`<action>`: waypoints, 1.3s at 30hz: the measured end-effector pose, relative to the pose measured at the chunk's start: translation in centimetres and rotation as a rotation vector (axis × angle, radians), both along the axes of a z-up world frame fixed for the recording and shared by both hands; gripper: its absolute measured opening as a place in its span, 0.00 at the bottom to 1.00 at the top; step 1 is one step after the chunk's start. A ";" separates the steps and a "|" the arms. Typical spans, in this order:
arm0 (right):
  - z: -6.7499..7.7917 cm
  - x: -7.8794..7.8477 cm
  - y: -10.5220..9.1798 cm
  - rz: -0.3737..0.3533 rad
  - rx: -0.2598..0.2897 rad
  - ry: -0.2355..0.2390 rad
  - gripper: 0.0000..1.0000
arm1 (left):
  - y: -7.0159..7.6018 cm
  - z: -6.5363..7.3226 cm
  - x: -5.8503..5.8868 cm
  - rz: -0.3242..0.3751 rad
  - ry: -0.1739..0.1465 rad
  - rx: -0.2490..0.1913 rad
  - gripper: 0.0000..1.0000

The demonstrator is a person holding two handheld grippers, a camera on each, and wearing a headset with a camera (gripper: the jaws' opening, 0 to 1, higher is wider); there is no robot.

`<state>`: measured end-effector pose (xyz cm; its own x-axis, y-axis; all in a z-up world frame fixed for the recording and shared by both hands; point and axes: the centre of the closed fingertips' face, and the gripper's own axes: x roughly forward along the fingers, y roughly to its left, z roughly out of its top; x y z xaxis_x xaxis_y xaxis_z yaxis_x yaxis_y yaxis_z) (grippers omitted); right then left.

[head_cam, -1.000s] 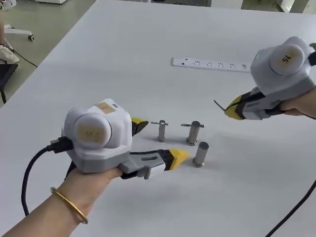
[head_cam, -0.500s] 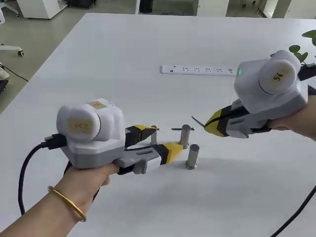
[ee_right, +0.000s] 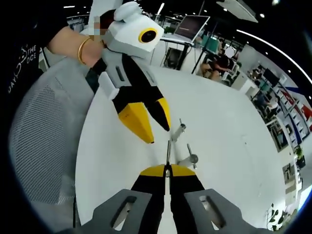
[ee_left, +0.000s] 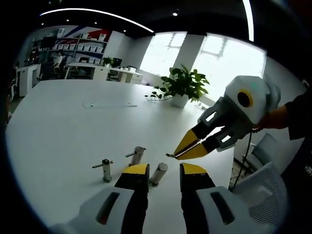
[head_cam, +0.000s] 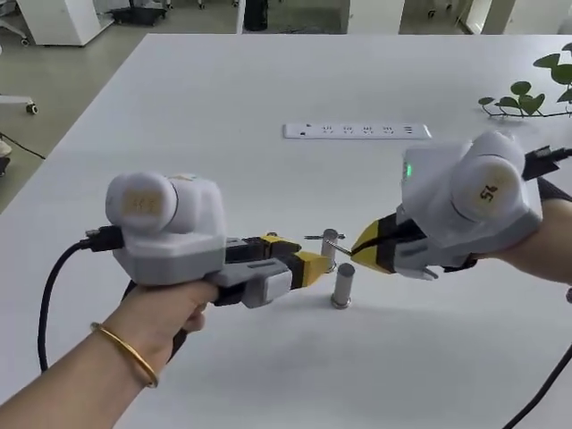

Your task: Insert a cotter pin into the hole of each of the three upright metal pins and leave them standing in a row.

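Note:
Three short metal pins stand on the white table (head_cam: 268,98). In the left gripper view two carry cotter pins (ee_left: 106,169) (ee_left: 138,155), and the bare pin (ee_left: 158,173) stands just ahead of my open left gripper (ee_left: 163,170). From the head view, the bare pin (head_cam: 342,284) is nearest and a fitted pin (head_cam: 330,246) stands behind it. My left gripper (head_cam: 290,255) hides the third. My right gripper (head_cam: 366,248) is shut on a loose cotter pin (head_cam: 332,239) (ee_right: 167,148), whose tip reaches close to the pins.
A white power strip (head_cam: 357,131) lies farther back on the table. Plant leaves (head_cam: 523,96) reach in at the right edge. Black cables trail from both grippers. A mesh chair (ee_right: 44,146) stands beside the table.
Both grippers have closed in on the pins: the left moved right, the right came down and left with its cotter pin. The third pin is now hidden behind the left gripper.

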<state>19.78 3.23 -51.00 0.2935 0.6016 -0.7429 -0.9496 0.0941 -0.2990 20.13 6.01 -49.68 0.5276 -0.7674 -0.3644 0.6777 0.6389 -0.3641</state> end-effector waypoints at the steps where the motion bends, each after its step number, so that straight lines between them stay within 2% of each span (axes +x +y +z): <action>1: 0.0 0.0 0.1 0.013 0.000 -0.007 0.00 | -0.2 0.1 -0.1 -0.003 0.005 -0.008 0.22; 8: 0.1 -0.4 0.6 0.055 0.011 -0.014 0.00 | -0.8 0.3 -0.4 -0.019 0.027 -0.039 0.16; 14: 0.1 -0.5 0.7 0.085 -0.002 -0.037 0.00 | -1.1 0.4 -0.4 -0.026 0.043 -0.059 0.12; 26: 0.6 -0.5 1.1 0.104 0.003 -0.067 0.00 | -1.0 0.5 -0.3 -0.019 0.068 -0.089 0.02; 30: 0.6 -0.5 1.1 0.106 0.002 -0.075 0.00 | -1.2 0.6 -0.4 -0.012 0.088 -0.116 0.01; 33: 0.7 -0.5 1.1 0.109 0.001 -0.090 0.00 | -1.1 0.7 -0.4 -0.009 0.085 -0.123 0.01; 36: 0.8 -0.5 1.1 0.100 0.012 -0.082 0.00 | -1.2 0.7 -0.4 -0.013 0.067 -0.119 0.01; 39: 0.8 -0.5 1.1 0.091 0.024 -0.071 0.00 | -1.2 0.8 -0.4 -0.017 0.066 -0.122 0.01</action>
<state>19.31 4.36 -50.19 0.2886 0.6457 -0.7069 -0.9309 0.0166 -0.3649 19.70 4.84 -48.85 0.4926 -0.8163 -0.3015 0.6600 0.5763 -0.4820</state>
